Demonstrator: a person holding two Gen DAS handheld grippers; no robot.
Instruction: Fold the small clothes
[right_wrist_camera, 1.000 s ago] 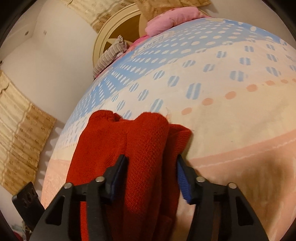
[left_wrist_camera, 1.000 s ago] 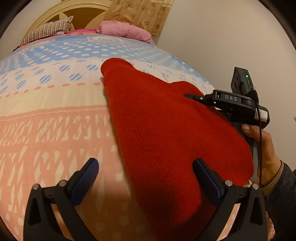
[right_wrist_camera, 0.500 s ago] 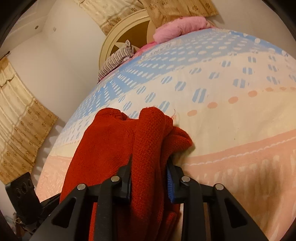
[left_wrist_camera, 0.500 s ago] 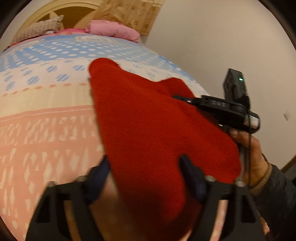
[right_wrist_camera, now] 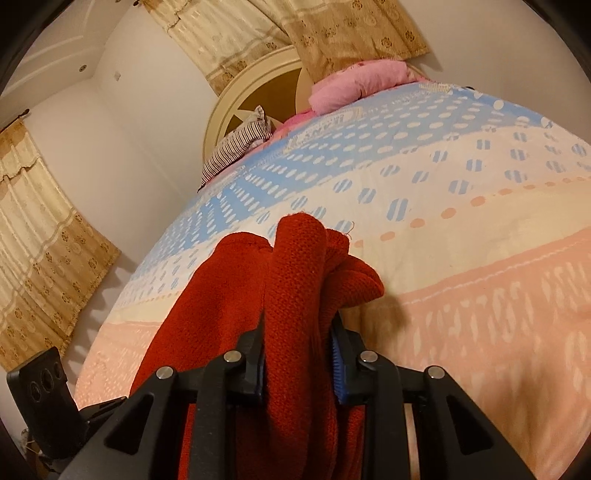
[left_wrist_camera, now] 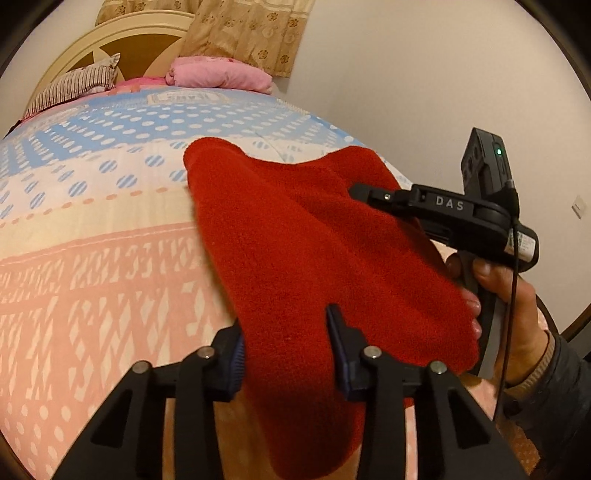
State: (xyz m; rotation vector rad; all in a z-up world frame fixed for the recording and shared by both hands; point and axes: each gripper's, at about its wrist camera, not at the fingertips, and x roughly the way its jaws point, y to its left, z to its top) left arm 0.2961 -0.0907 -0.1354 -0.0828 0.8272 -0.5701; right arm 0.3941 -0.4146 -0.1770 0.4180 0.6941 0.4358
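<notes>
- The red knit garment [left_wrist_camera: 306, 258] lies over the bed [left_wrist_camera: 92, 266] near its right edge, the near end raised off the quilt; the lower part is cut off by the frame in both views, so the whole outline cannot be made out.
- The left gripper [left_wrist_camera: 288, 354] has just been closing, and its jaws now clamp a bunched fold of the near hem; the cloth covers most of the left pad.
- The right gripper [right_wrist_camera: 299, 354] pinches a thick upright ridge of the same garment between its blue pads [right_wrist_camera: 337, 363]; from the left wrist view its fingertips are buried in the red cloth, and only its black body marked DAS shows.
- The person's right hand [left_wrist_camera: 506, 295] grips that tool's handle; the sleeve runs out of frame.
- In the right wrist view only a corner of the left gripper's body shows, at the lower left.
- Counted: one garment, two grippers, one hand in view.
- At the head of the bed: one striped pillow [left_wrist_camera: 74, 86], one pink pillow [left_wrist_camera: 218, 75], one headboard [left_wrist_camera: 122, 44], partly hidden behind a curtain [left_wrist_camera: 251, 33].
</notes>
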